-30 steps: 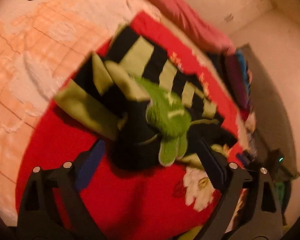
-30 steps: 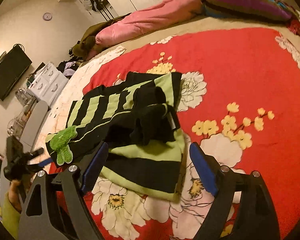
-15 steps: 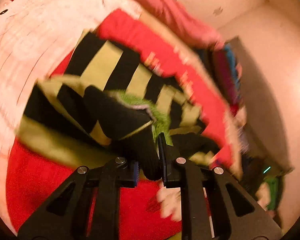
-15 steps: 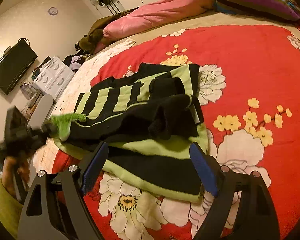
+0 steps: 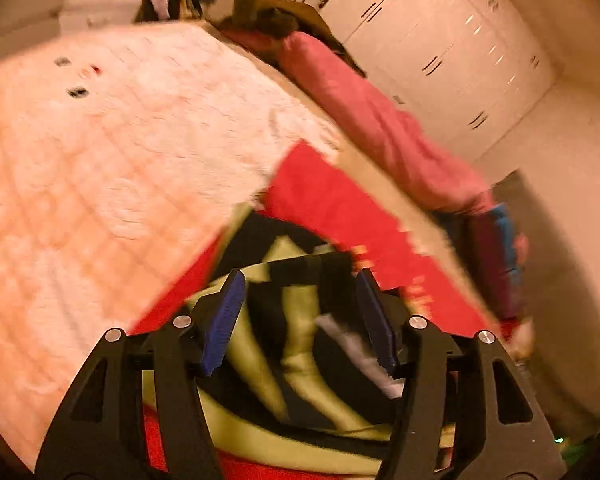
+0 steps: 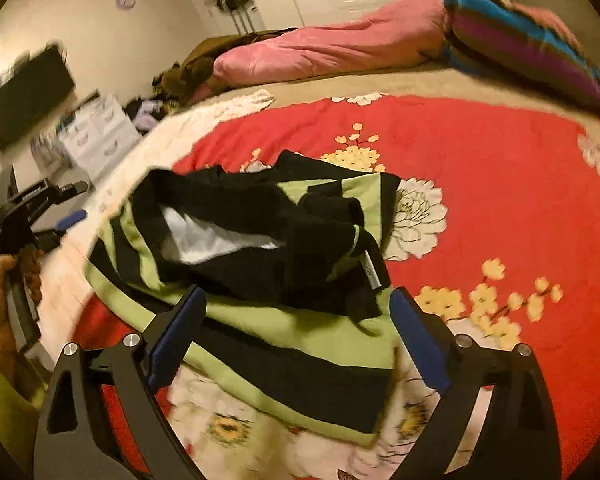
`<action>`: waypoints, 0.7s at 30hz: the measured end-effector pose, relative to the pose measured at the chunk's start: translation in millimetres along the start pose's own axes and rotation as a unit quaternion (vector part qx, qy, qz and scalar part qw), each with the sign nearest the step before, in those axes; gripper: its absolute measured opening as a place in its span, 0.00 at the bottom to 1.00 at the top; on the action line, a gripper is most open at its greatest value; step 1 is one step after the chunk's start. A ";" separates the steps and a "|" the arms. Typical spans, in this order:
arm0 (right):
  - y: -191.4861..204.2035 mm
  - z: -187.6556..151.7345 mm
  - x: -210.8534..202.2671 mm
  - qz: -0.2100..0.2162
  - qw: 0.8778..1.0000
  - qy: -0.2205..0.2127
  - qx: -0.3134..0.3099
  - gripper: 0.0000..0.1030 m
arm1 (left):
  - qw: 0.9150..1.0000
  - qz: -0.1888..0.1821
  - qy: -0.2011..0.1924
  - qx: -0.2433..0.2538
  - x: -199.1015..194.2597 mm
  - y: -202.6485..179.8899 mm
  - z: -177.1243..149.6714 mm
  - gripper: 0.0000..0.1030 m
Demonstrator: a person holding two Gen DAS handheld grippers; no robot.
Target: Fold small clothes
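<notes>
A small black and light-green striped garment (image 6: 260, 280) lies crumpled on a red flowered blanket (image 6: 480, 168), one part folded over so a white lining shows. In the left wrist view the garment (image 5: 300, 344) sits just beyond and between the open fingers of my left gripper (image 5: 300, 284), which holds nothing. My right gripper (image 6: 296, 304) is open and empty, its fingers above the garment's near edge. The left gripper also shows in the right wrist view (image 6: 66, 208), off the garment's far left side, held in a hand.
A pale quilted cover (image 5: 100, 160) lies left of the red blanket. A pink duvet (image 6: 340, 48) and a striped pillow (image 6: 520, 48) lie at the far side of the bed. White wardrobes (image 5: 440, 40), a drawer unit (image 6: 96, 136) and a wall television (image 6: 24, 96) stand around.
My left gripper shut on the garment's green-patched part, carried it over the pile, then let go and opened. The green patch is now out of sight. My right gripper stayed open and shifted slightly.
</notes>
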State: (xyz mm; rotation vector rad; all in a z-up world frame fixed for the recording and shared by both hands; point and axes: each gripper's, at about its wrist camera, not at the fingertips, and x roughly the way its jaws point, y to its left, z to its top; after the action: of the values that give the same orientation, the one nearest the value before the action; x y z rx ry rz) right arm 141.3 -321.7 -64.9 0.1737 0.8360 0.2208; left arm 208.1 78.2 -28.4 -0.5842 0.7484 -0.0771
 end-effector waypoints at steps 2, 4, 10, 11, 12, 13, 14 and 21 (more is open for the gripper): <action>4.0 -1.1 2.8 -0.024 0.999 0.004 -0.031 0.90 | 1.000 0.020 0.004 0.017 2.8 4.5 -8.4 0.48; 8.1 0.1 4.3 -0.048 0.997 0.005 -0.059 0.90 | 0.998 0.038 0.008 0.047 7.2 2.3 -14.7 0.53; 7.9 18.0 16.4 -0.018 0.999 0.035 -0.005 0.70 | 0.991 0.053 0.000 0.119 12.1 -10.8 -24.7 0.54; 7.5 20.8 21.9 -0.010 0.999 0.048 0.007 0.61 | 0.990 0.053 0.000 0.127 13.0 -13.5 -26.4 0.55; 7.4 23.2 29.6 -0.005 0.998 0.067 0.015 0.49 | 0.988 0.058 0.000 0.143 14.5 -16.6 -28.8 0.56; 7.5 25.4 38.1 -0.007 0.996 0.084 0.018 0.37 | 0.986 0.062 0.001 0.153 16.4 -19.6 -30.8 0.56; 7.5 28.5 46.2 -0.007 0.995 0.093 0.018 0.17 | 0.985 0.064 0.002 0.161 18.6 -20.8 -32.4 0.56; -22.1 79.7 56.9 0.019 0.994 0.037 0.097 0.07 | 0.983 0.062 -0.008 0.170 20.0 -19.9 -32.5 0.56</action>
State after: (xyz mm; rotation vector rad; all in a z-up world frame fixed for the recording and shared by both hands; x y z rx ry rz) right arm 240.9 -333.4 -58.3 0.3657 0.9282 0.1815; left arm 204.1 40.8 -49.2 -0.2116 0.7335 -0.0835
